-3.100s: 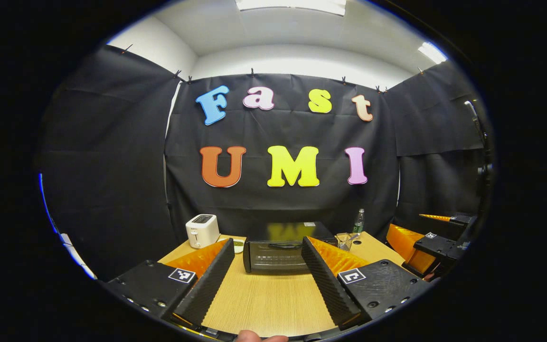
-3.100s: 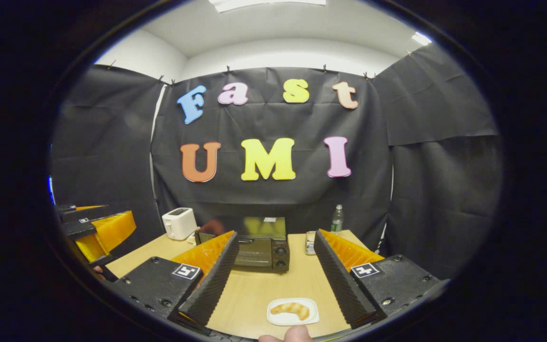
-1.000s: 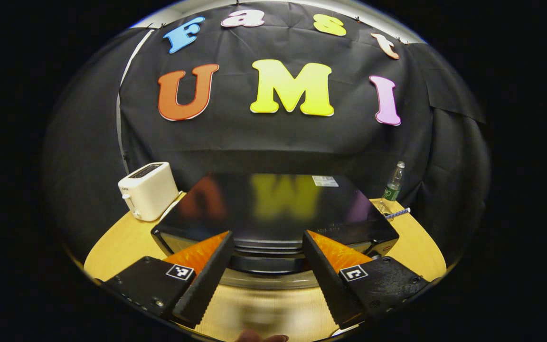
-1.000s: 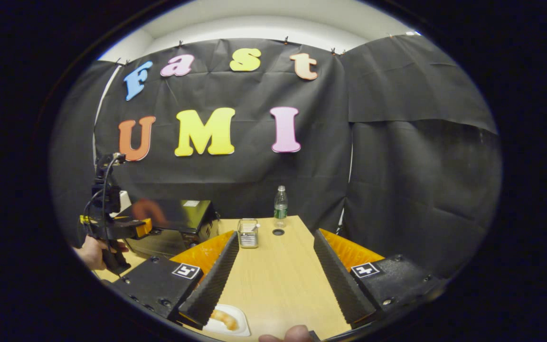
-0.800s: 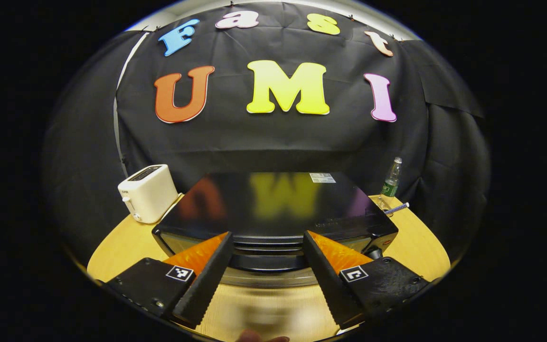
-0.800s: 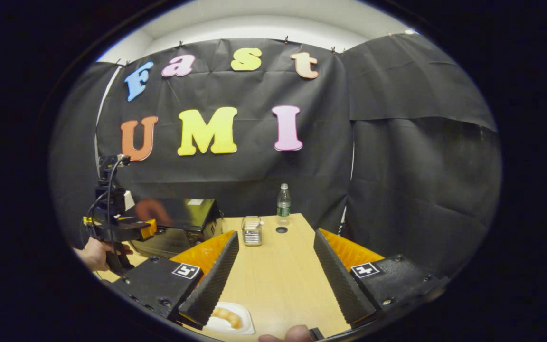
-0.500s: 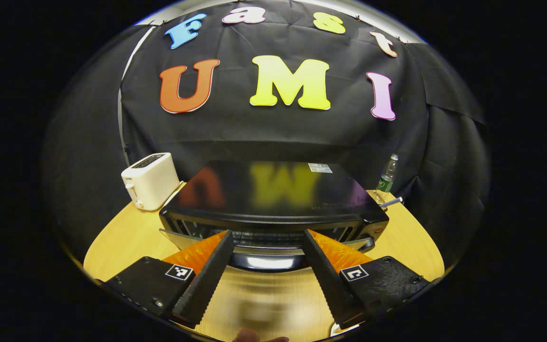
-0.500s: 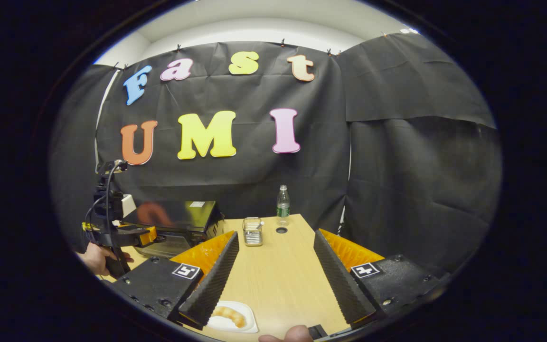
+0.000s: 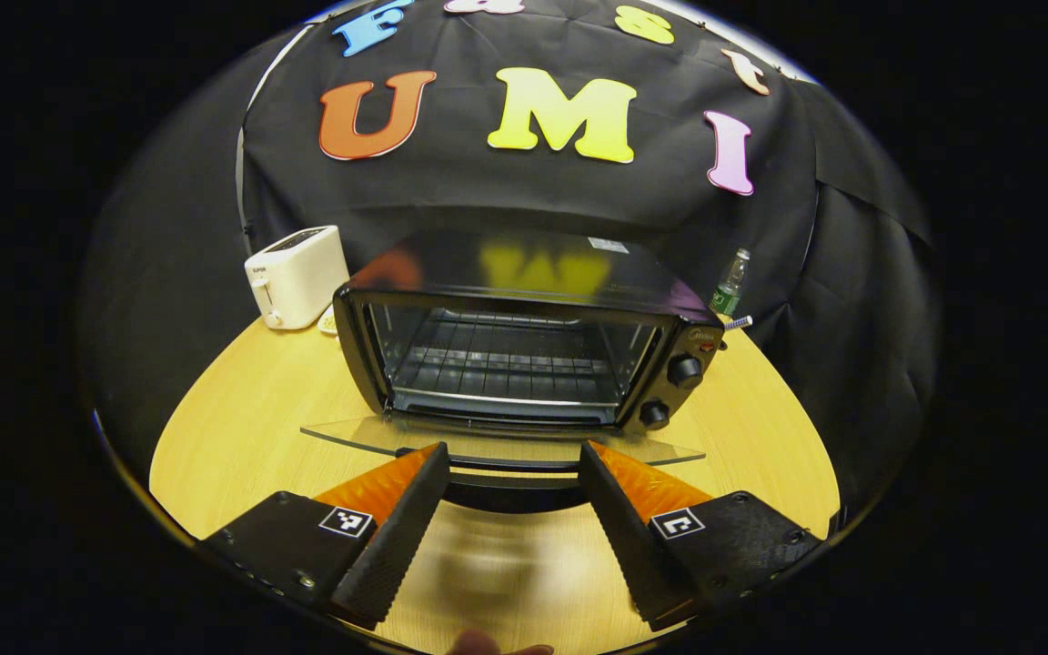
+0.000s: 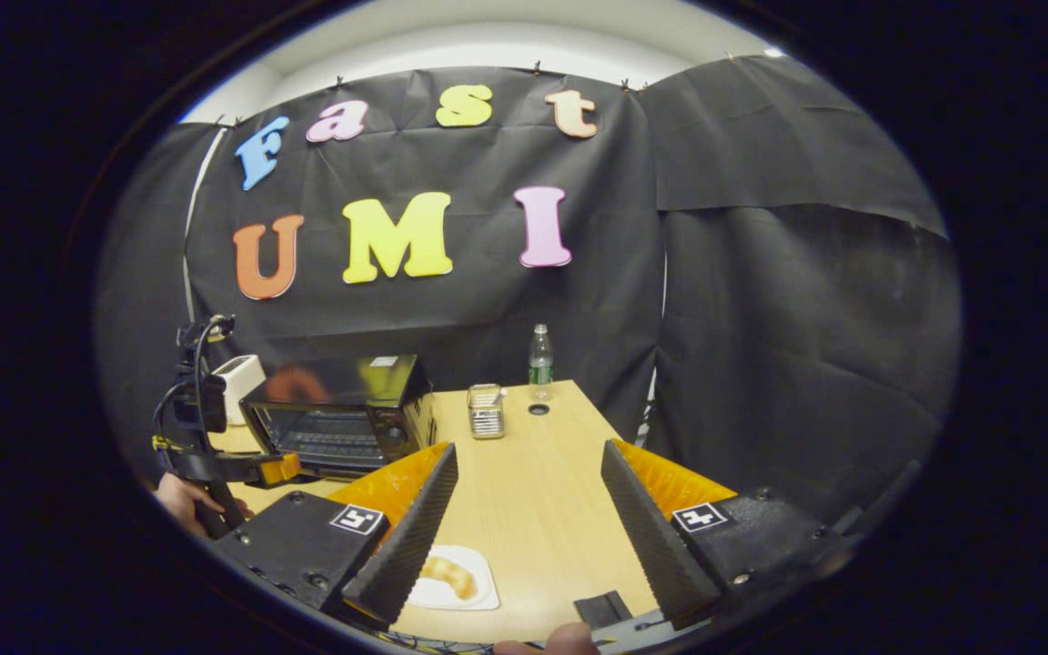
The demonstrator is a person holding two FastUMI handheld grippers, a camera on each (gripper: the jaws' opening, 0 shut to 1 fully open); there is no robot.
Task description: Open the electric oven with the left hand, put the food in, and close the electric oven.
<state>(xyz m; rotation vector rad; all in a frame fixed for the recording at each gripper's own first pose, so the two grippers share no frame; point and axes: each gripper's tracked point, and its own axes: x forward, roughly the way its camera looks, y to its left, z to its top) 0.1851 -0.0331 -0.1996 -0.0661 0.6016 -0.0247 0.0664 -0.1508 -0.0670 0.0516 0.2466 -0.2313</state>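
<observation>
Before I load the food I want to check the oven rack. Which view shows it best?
The left gripper view: the oven faces the camera with its door down, so the wire rack is plain. In the right gripper view the oven sits far off to the side, the rack small and angled.
</observation>
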